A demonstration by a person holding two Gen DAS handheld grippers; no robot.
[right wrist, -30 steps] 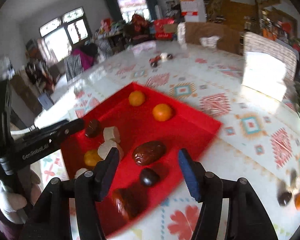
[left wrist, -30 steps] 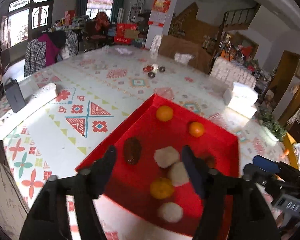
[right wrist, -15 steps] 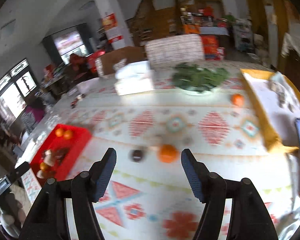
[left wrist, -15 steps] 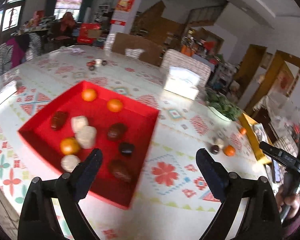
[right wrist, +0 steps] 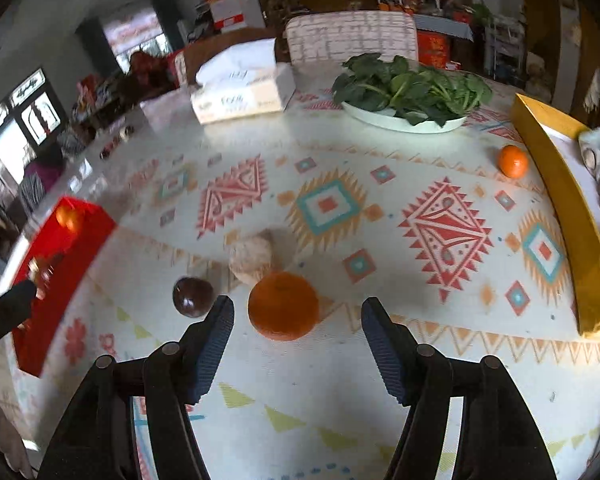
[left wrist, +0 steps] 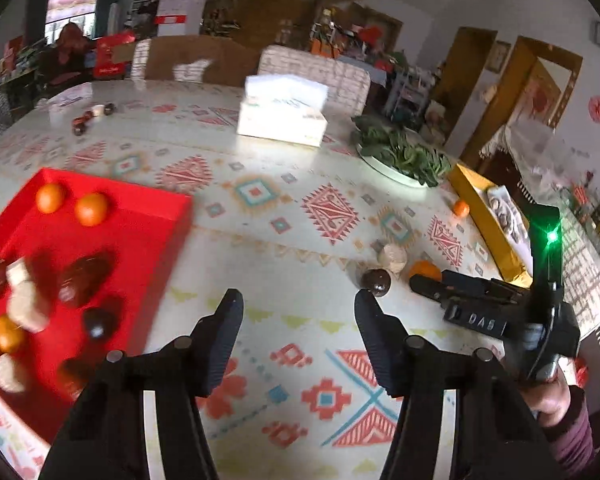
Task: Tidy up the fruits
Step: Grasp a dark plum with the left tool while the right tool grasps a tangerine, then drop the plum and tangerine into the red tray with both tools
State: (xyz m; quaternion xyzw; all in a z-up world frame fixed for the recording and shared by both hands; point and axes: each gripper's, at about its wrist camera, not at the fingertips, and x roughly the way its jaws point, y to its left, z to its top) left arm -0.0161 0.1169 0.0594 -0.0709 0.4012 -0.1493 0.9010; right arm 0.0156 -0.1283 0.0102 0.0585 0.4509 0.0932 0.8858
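Note:
A red tray (left wrist: pixel 140 216) at the left holds two oranges (left wrist: pixel 91 209), several dark fruits and several pale ones. Right of it, loose on the patterned cloth, lie a dark round fruit (right wrist: pixel 193 296), a pale lumpy fruit (right wrist: pixel 252 258) and an orange (right wrist: pixel 283 306). My right gripper (right wrist: pixel 297 305) is low over that orange. The orange lies between its fingertips, nearer the left one, and the closing jaws are clear of it. My left gripper (left wrist: pixel 298 300) hangs over bare cloth, its jaws closing on nothing. The dark fruit (left wrist: pixel 376 281) lies just beyond its right fingertip.
A second small orange (right wrist: pixel 512 161) lies beside a yellow box (right wrist: pixel 560 184) at the right. A plate of greens (right wrist: pixel 412 88) and a tissue box (right wrist: pixel 240 88) stand further back. Small dark items (left wrist: pixel 92 114) lie far left. A hand (left wrist: pixel 548 396) holds the right gripper.
Both grippers have swung right, from over the red tray to the loose fruits on the cloth. The left jaws widened, then narrowed. The right gripper has come down close to the orange.

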